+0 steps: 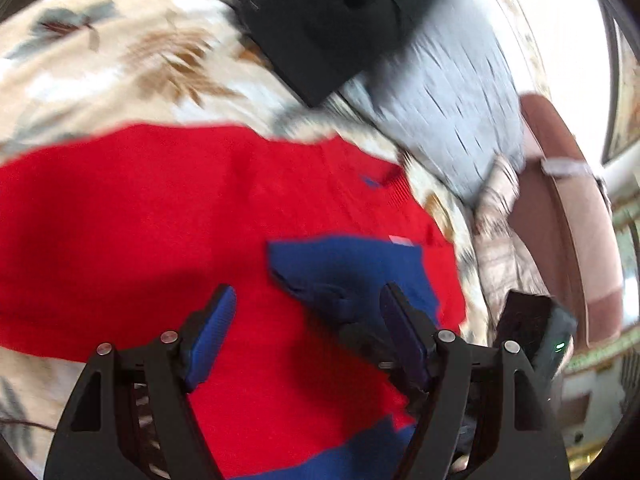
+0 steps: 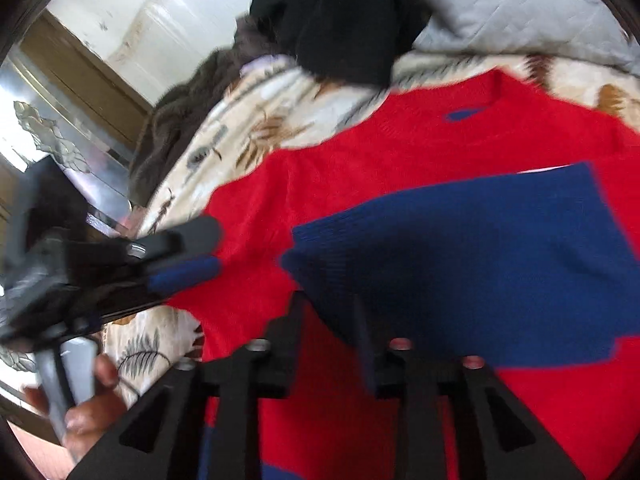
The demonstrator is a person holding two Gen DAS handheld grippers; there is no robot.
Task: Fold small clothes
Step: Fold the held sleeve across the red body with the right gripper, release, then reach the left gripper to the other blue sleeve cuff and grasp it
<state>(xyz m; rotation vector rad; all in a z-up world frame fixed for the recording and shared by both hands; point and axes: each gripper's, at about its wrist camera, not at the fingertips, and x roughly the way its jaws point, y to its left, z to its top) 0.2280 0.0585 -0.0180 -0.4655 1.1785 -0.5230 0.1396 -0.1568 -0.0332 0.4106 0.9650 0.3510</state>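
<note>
A red sweater (image 1: 168,216) with blue cuffs lies flat on a floral bedspread (image 1: 100,60). It also shows in the right wrist view (image 2: 360,168). A sleeve with a blue end (image 1: 344,268) is folded across the body; the same blue sleeve end fills the right wrist view (image 2: 480,264). My left gripper (image 1: 308,316) is open just above the red fabric, empty. It shows from the side in the right wrist view (image 2: 200,248). My right gripper (image 2: 328,312) hovers over the sleeve edge, jaws apart, nothing clearly pinched.
A black garment (image 1: 320,24) and a grey quilted pillow (image 1: 452,92) lie at the far side of the bed. A brown furry blanket (image 2: 180,112) lies at the bed's left edge. A padded headboard (image 1: 560,208) stands at the right.
</note>
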